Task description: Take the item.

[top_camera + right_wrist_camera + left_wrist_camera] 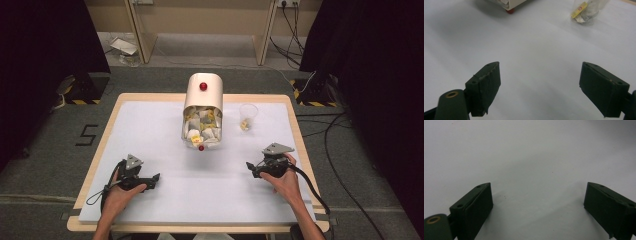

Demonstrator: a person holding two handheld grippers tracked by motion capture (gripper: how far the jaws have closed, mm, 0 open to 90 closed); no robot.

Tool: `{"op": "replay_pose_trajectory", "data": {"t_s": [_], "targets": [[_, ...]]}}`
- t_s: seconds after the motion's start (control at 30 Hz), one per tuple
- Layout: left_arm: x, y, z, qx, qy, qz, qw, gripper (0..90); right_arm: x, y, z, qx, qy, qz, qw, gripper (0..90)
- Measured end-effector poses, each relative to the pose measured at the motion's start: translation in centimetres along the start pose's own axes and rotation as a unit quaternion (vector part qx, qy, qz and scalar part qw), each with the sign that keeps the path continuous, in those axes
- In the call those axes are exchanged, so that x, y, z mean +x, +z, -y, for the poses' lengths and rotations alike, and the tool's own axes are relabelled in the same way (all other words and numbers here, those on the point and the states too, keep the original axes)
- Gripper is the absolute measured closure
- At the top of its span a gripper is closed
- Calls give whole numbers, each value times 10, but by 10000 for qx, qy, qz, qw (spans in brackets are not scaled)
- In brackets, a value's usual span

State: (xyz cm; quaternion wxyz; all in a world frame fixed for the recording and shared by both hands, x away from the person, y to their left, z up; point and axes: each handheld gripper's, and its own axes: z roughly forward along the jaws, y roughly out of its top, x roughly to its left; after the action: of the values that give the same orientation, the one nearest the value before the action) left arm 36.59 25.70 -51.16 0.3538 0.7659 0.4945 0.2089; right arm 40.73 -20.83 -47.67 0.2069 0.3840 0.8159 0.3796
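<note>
White foam-faced table top (165, 145), matt, edged in pale wood; all items rest on it.

Item 1: cream, round-topped container with red knobs (202, 107), lying on its side at the far middle of the board, open mouth toward the person. Smooth, hard shell, probably plastic or enamelled metal. Contents: small white paper tea-bag sachets with yellow tags (201, 129), crumpled, light, loosely heaped to the mouth.

Item 2: clear thin-walled plastic cup (248, 116), upright, just right of the container, apart from it. One sachet or so lies in the bottom. In the right gripper view the cup (587, 11) shows a yellow tag inside.

Item 3: left gripper (152, 180), black, near edge at left, jaws wide apart, holding nothing; in its own view the left gripper (537, 207) looks down on bare white surface.

Item 4: right gripper (251, 169), black, near edge at right, well short of cup and container. Jaws of the right gripper (540, 87) likewise spread wide and empty.

Handling note, as judgement: the work appears to be moving sachets from container to cup. The right gripper would do best to approach low toward the mouth, pinch a single sachet by its paper body, not the tag, and close gently. Sachets are limp and may drag neighbours out; the cup is light and tips easily, so release from above, without touching the rim.
</note>
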Motion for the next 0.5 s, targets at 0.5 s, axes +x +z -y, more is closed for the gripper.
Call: {"op": "replay_pose_trajectory", "data": {"t_s": [0.5], "targets": [[0, 0, 0, 1, 2, -3, 10000, 75, 11, -4, 13, 168, -135, -116, 9997, 181]]}}
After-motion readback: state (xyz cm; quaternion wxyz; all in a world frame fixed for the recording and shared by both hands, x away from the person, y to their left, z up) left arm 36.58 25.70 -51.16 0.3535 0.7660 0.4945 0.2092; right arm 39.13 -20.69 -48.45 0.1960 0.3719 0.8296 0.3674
